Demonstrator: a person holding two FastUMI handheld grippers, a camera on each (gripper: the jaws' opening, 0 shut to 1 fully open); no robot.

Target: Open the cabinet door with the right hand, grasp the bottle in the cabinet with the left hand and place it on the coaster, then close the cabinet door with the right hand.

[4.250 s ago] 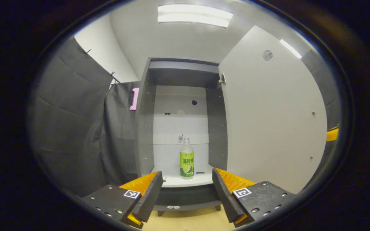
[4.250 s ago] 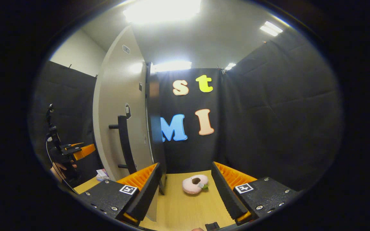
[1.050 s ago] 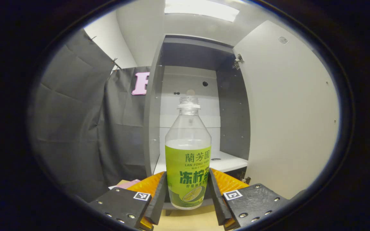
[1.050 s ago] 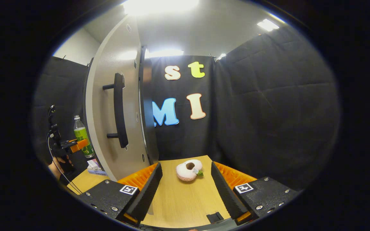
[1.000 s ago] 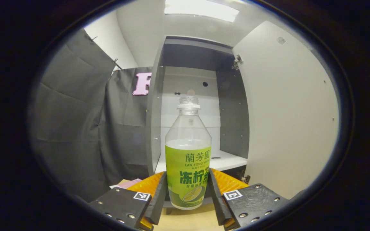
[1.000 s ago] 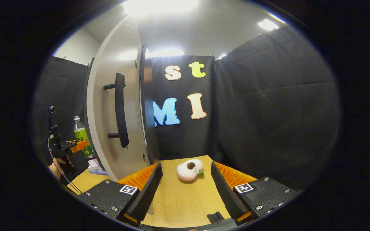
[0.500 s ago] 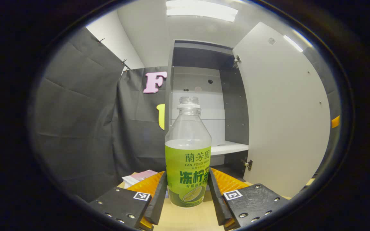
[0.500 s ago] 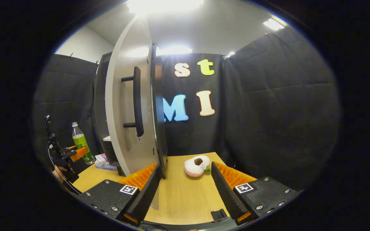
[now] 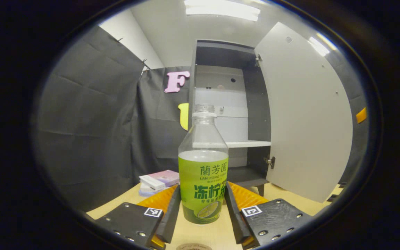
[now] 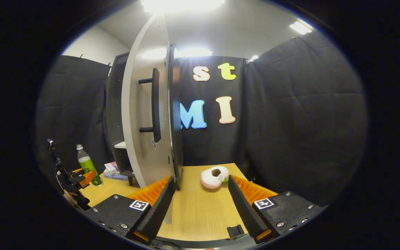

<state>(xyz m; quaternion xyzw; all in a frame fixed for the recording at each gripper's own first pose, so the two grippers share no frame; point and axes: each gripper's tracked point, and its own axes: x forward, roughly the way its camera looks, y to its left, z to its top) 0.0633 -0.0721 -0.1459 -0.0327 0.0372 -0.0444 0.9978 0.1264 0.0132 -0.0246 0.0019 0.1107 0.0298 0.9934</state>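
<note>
The bottle (image 9: 203, 166) is held upright, clamped between both fingers of the left gripper (image 9: 202, 211), out in front of the cabinet (image 9: 227, 114) above the table (image 9: 290, 201). The cabinet door (image 9: 307, 114) is swung open. The right gripper (image 10: 200, 205) is spread apart with nothing held, near a donut toy (image 10: 214, 177).

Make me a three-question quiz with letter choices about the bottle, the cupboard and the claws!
1. Where is the clear plastic bottle with the green label?
A. on the cupboard shelf
B. between the left claw's fingers
C. lying on the table

2. How many bottles are there?
A. one
B. two
C. three

3. The pale grey cabinet door is:
A. shut
B. open
C. taken off

Answers: 1 B, the left claw squeezes it on both sides. 2 A, one bottle is seen. 3 B, the door is swung wide, showing the white shelf.
</note>
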